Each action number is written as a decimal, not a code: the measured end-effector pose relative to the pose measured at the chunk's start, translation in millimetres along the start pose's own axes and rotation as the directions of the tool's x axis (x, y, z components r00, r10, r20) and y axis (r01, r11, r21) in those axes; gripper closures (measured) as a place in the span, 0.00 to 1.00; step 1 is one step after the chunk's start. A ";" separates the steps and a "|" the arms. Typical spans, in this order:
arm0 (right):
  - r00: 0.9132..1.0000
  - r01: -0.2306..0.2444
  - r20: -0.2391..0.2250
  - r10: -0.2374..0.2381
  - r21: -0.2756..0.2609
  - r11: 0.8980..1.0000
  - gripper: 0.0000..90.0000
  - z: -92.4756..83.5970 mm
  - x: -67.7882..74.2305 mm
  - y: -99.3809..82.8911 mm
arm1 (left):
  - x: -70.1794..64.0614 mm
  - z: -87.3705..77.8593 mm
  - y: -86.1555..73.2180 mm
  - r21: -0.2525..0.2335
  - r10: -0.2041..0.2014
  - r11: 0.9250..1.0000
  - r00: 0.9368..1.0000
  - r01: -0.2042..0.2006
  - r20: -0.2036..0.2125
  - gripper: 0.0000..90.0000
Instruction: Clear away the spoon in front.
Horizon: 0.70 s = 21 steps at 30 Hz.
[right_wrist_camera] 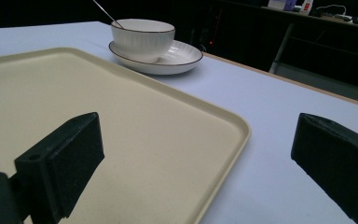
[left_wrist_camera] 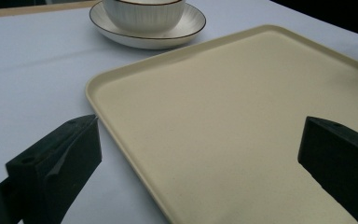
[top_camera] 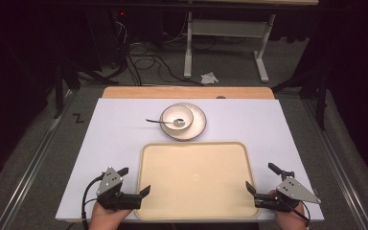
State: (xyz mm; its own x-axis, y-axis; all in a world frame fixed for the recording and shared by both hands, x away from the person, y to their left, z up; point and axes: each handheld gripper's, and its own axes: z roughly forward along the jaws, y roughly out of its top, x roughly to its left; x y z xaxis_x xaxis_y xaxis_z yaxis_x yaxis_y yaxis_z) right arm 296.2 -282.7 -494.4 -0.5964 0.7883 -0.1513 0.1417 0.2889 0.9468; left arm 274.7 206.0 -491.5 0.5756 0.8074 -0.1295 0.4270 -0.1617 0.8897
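Both the left gripper [top_camera: 137, 181] and right gripper [top_camera: 259, 178] stood spread and empty, each straddling a near corner of the bare tray [top_camera: 196, 179], seemingly poised for lifting it, with the bowl [top_camera: 177, 116] well beyond their tips.

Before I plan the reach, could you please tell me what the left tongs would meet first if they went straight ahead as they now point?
Probably the near left rim of the cream tray: the open left tongs straddle it, one jaw over the tray, one over the table. The bowl on its plate lies further off.
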 end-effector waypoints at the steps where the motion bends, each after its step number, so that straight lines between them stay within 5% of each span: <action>1: 1.000 0.009 -0.004 -0.009 -0.003 1.000 0.03 0.7 -0.7 -0.4 | 1.2 0.6 -0.4 0.006 -0.007 1.000 1.000 0.007 0.002 0.00; 21: 1.000 0.008 -0.020 -0.008 -0.011 1.000 0.06 -2.3 -4.3 -2.0 | 4.9 5.9 -2.0 0.031 -0.010 0.999 1.000 0.010 -0.004 0.01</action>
State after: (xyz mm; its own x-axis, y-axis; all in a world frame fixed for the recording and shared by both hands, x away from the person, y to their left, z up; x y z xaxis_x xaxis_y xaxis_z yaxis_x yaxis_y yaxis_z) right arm 296.6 -287.9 -495.0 -0.6133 0.7749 -0.1529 0.1286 0.2890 0.9487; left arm 280.8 207.0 -496.5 0.5685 0.8112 -0.1367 0.4545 -0.1712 0.8741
